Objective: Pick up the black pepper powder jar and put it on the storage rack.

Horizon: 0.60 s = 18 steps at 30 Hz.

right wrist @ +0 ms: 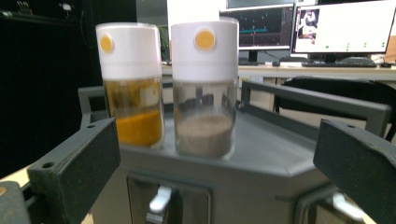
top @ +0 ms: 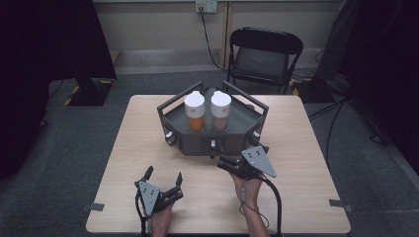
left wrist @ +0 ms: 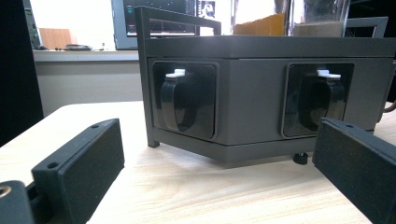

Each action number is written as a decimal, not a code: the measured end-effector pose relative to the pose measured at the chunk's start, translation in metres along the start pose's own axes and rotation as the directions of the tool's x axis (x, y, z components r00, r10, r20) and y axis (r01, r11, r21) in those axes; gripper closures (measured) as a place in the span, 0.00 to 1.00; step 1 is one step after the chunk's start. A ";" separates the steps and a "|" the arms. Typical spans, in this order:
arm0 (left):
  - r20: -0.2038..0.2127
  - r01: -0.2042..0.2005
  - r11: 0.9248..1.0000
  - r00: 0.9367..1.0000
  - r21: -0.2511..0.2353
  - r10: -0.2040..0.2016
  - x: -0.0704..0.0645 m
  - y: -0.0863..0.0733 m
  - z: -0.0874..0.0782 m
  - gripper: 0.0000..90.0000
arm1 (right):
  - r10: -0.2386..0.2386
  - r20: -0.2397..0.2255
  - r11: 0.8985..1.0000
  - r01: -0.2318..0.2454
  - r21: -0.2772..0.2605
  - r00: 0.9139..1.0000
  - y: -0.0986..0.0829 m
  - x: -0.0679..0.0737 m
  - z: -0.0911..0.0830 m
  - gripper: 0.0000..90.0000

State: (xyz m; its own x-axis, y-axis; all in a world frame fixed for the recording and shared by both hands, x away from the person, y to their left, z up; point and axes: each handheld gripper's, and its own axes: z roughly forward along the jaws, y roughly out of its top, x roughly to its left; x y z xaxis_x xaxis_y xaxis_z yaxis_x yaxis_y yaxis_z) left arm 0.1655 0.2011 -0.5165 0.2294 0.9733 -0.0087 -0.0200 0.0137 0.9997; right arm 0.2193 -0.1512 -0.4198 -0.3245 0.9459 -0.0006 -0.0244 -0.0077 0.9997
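While both grippers hang short of the dark hexagonal rack (top: 212, 136) at the middle of the worktop (top: 306, 163), nothing gripped yet: right gripper (top: 232, 165) just off the rack's near face, jaws spread wide and empty, aimed up at the two white-capped jars standing side by side on the rack's top; left gripper (top: 163, 180) well back toward the near edge, jaws likewise parted and holding nothing. Orange-powder jar (right wrist: 133, 86) on the left, brown-powder jar (right wrist: 204, 88) on the right, upright, almost touching. Judged the likely hazard: closing on one jar with so little gap between them, nudging the neighbour over or dragging both. Also a risk of clipping the raised rail (right wrist: 317, 100) around the rack's top on the way in, since the approach comes from low down. Smooth glass and a tall shape, so probably prone to slipping or tipping under an off-centre squeeze. Small white latches (left wrist: 176, 73) in the rack's side recesses close to the jaws' path, easy to snag.
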 end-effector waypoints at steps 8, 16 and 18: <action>0.000 0.000 1.000 1.000 0.000 0.000 0.000 0.000 0.000 0.02 | 0.018 0.011 1.000 -0.018 0.011 1.000 -0.012 0.000 -0.008 0.00; 0.000 0.000 1.000 1.000 0.000 0.000 0.000 0.000 0.000 0.02 | 0.018 0.033 1.000 -0.018 0.009 0.999 -0.024 0.000 -0.018 0.00; 0.000 0.000 1.000 1.000 0.000 0.000 0.000 0.000 0.000 0.02 | 0.016 0.034 1.000 -0.016 0.012 0.999 -0.028 0.000 -0.021 0.00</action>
State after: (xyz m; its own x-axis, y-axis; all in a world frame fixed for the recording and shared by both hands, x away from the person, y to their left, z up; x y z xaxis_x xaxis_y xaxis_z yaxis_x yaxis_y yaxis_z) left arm 0.1655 0.2011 -0.5165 0.2296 0.9732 -0.0089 -0.0200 0.0139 0.9997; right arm 0.2001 -0.1573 -0.4479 -0.2923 0.9562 0.0162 -0.0082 -0.0195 0.9998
